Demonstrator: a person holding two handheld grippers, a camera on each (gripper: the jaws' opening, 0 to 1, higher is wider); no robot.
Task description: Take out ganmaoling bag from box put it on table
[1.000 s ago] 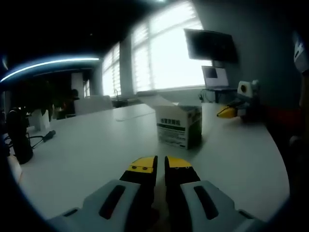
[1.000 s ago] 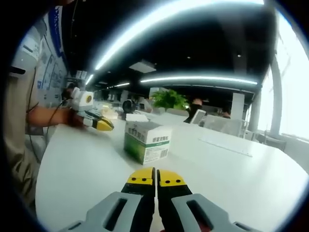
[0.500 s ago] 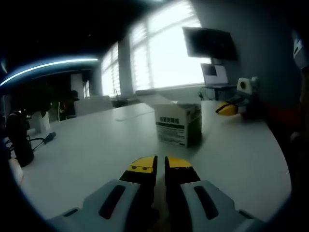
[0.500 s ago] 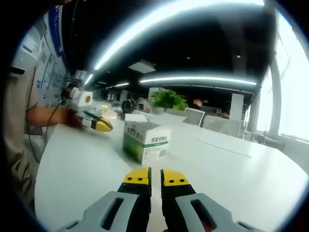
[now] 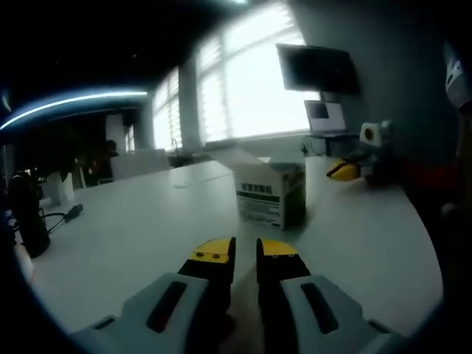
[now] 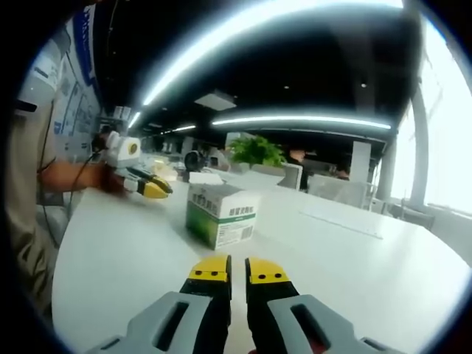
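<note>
A white and green medicine box (image 5: 269, 193) stands on the white table (image 5: 147, 236), its top flap raised; what is inside is hidden. My left gripper (image 5: 245, 251) hovers low over the table short of the box, jaws a little apart with nothing between them. The right gripper (image 5: 346, 168) shows beyond the box on the right. In the right gripper view the same box (image 6: 220, 215) stands ahead, slightly left. My right gripper (image 6: 237, 269) is slightly open and empty. The left gripper (image 6: 151, 188) shows past the box, held by a person's hand.
A black object with a cable (image 5: 29, 214) stands at the table's left edge. A wall monitor (image 5: 317, 68) and a laptop (image 5: 328, 116) are behind the box. A flat sheet (image 6: 343, 221) lies on the table's far right. The person's torso (image 6: 51, 147) borders the left side.
Both grippers' jaws have parted slightly: the right went from shut to a small gap, the left widened a little. The box has not moved.
</note>
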